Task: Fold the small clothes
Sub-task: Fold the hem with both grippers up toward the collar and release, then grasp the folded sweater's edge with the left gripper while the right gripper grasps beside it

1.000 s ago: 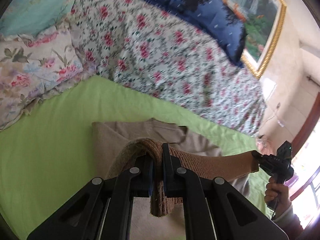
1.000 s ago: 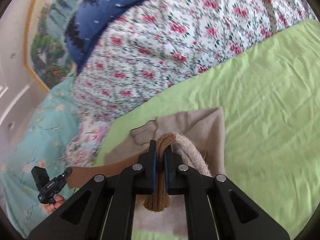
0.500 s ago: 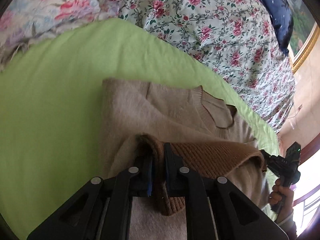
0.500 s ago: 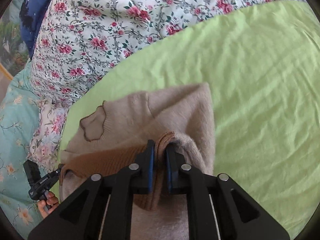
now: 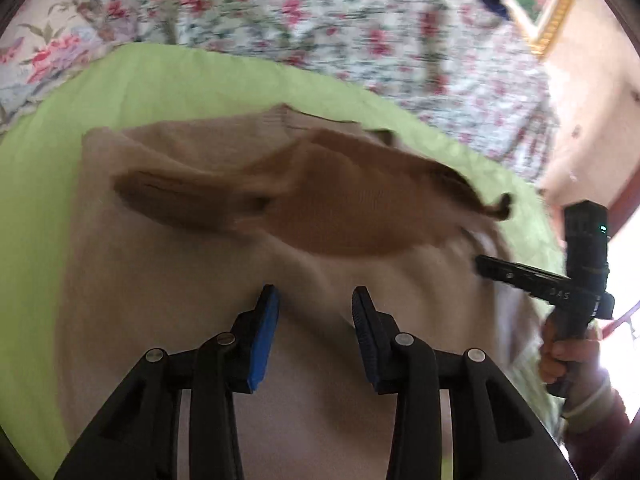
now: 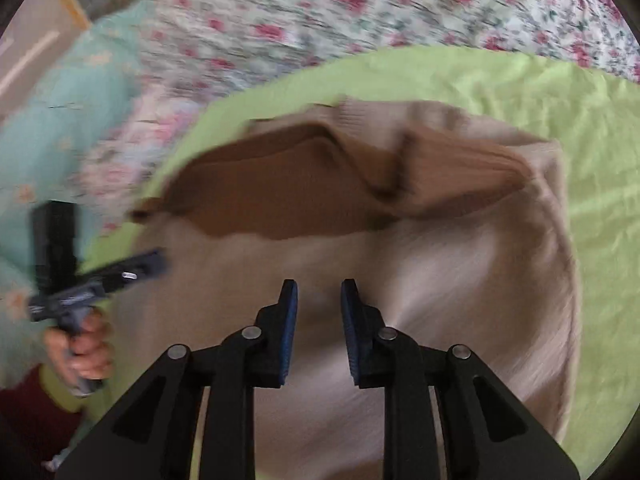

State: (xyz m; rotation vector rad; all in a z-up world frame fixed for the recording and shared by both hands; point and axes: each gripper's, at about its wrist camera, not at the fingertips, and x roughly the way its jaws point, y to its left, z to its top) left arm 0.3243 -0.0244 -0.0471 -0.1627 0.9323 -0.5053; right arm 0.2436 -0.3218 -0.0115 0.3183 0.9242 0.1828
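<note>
Left wrist view: sweater (image 5: pixel 168 264) looks soft, light, floppy; take the hem (image 5: pixel 340 208) at twelve o'clock. Both grippers' (image 5: pixel 314 322) jaws have just been opening, empty.

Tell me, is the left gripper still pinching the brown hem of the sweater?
Apart. In the left wrist view the left gripper has just been opening, nothing lies between its pads, and the brown hem lies beyond its fingertips on the beige sweater.

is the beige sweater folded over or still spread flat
Folded over: the beige knit sweater has its brown ribbed hem lying up by the neckline, on the green sheet. Both grippers have let go.
</note>
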